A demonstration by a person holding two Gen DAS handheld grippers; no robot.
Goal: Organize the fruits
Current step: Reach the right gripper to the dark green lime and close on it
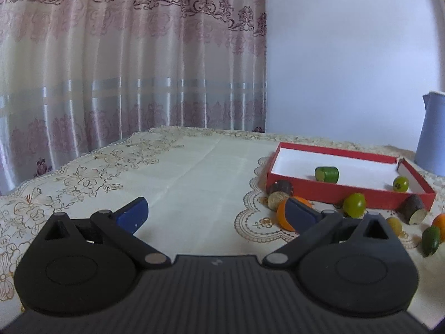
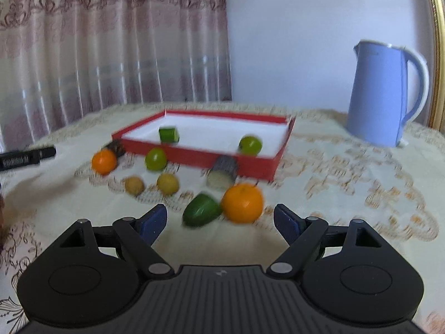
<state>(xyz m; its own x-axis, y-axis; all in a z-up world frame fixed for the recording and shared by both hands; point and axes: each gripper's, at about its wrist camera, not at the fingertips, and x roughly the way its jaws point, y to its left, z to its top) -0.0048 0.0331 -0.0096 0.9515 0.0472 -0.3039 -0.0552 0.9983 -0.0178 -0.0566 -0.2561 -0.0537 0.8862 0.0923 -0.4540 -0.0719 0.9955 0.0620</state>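
Observation:
A red box [image 2: 194, 157] with a white inside holds a green cucumber piece [image 2: 168, 134] and a green round fruit [image 2: 250, 145]. In front of it lie two oranges [image 2: 242, 202] [image 2: 103, 161], a green fruit [image 2: 155, 159], a green pepper-like piece [image 2: 200, 213], two small yellow-brown fruits [image 2: 167, 183] and dark cut pieces [image 2: 224, 172]. My right gripper [image 2: 219, 222] is open and empty, just short of the near orange. My left gripper [image 1: 219, 214] is open and empty over the tablecloth, left of the box [image 1: 333, 192]; its right finger overlaps an orange [image 1: 283, 214].
A blue kettle [image 2: 381, 94] stands at the back right of the table. A black cylinder [image 2: 25, 157] lies at the left. A patterned curtain [image 1: 125, 55] hangs behind the table's far-left edge. The tablecloth [image 1: 194, 172] is cream with lace.

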